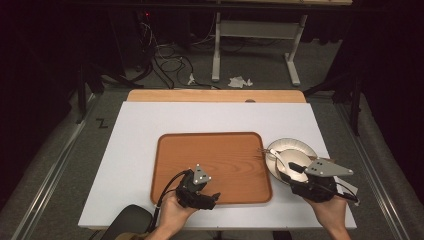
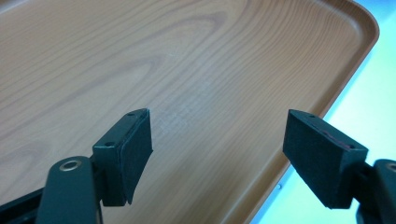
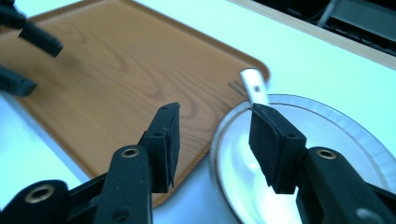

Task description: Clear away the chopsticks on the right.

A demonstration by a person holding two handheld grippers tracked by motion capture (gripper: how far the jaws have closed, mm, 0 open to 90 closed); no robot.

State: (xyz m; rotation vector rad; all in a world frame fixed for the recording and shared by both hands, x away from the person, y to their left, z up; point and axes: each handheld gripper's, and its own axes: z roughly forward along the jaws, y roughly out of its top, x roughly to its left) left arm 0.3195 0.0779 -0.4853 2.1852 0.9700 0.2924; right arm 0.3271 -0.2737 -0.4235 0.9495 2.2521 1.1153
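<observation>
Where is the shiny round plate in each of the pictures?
High view: the shiny round metal plate lies right of centre on the white table, beside the tray's right edge, just ahead of the right gripper.
Left gripper view: no plate here, just tray and a strip of white table.
Right gripper view: the plate is at lower right, behind the right jaw.
Shared landmark: the brown wooden rectangular tray.

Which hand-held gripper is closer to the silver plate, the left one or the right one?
The right. The right hand-held gripper hangs open over the silver plate, at its near edge. The left hand-held gripper is open over the near part of the wooden tray, well left of the plate.
</observation>
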